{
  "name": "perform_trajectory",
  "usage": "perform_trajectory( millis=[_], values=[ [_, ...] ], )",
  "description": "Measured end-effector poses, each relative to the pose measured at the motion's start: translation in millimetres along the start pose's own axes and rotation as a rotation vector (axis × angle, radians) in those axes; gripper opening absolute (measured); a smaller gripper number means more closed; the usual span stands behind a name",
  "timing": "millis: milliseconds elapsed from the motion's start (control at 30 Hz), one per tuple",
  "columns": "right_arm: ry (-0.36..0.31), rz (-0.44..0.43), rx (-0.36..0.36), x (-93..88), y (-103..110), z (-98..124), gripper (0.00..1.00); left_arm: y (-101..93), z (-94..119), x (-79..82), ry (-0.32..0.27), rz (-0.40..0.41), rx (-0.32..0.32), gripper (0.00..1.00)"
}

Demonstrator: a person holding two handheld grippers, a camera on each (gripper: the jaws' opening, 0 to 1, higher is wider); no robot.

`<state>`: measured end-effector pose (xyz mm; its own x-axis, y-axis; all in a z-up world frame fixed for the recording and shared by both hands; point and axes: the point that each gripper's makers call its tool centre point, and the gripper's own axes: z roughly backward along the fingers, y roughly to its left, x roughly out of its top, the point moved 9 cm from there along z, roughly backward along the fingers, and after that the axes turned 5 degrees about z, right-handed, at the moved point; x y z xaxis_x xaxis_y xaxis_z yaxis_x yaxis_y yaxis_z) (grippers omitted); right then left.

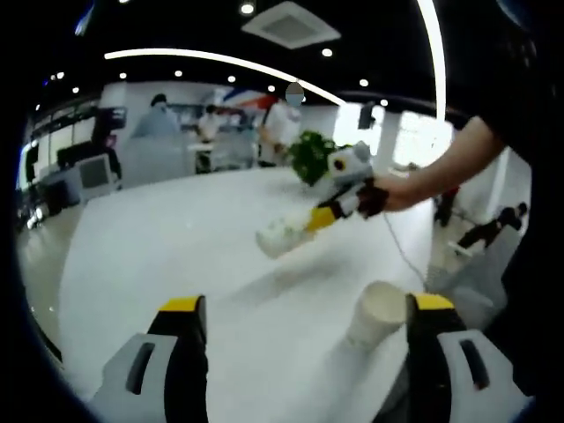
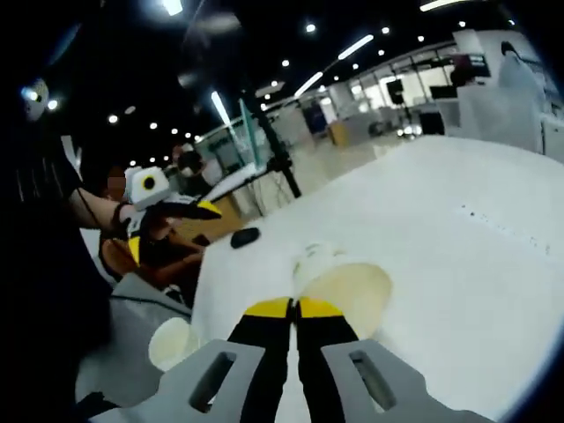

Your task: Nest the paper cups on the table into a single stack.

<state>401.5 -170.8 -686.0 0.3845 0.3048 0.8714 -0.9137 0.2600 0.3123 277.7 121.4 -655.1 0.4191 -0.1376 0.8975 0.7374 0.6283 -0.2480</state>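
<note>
Ahead in the left gripper view: left gripper (image 1: 304, 317) jaws spread wide over the white table (image 1: 176, 256), single paper cup (image 1: 374, 313) standing just inside the right jaw, and right gripper (image 1: 324, 216) lifted, carrying a nested cup stack (image 1: 284, 235) on its side. Then the right gripper view: right gripper (image 2: 294, 307) clamped tight on the stack's (image 2: 339, 286) rim above the table (image 2: 458, 264), lone cup (image 2: 169, 342) low left, left gripper (image 2: 167, 211) with parted jaws beyond.

A big open hall under a dark ceiling (image 1: 176, 22) — long light strips (image 1: 211, 58) and small spotlights (image 2: 310, 28) glow overhead. A green plant (image 1: 310, 154) stands past the white table (image 1: 176, 247), desks and monitors (image 1: 92, 174) along the far wall.
</note>
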Motion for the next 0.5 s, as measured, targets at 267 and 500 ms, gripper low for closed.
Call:
perform_trajectory(
  millis=[267,500],
  values=[
    [-0.029,-0.002,-0.041,5.7,28,25,0.0,-4.0,1,3.8,-0.005,-0.004,-0.009,0.93],
    [-0.036,0.017,-0.053,23.0,50,45,0.0,-7.5,0,6.7,-0.013,-0.013,-0.012,0.92]
  ],
)
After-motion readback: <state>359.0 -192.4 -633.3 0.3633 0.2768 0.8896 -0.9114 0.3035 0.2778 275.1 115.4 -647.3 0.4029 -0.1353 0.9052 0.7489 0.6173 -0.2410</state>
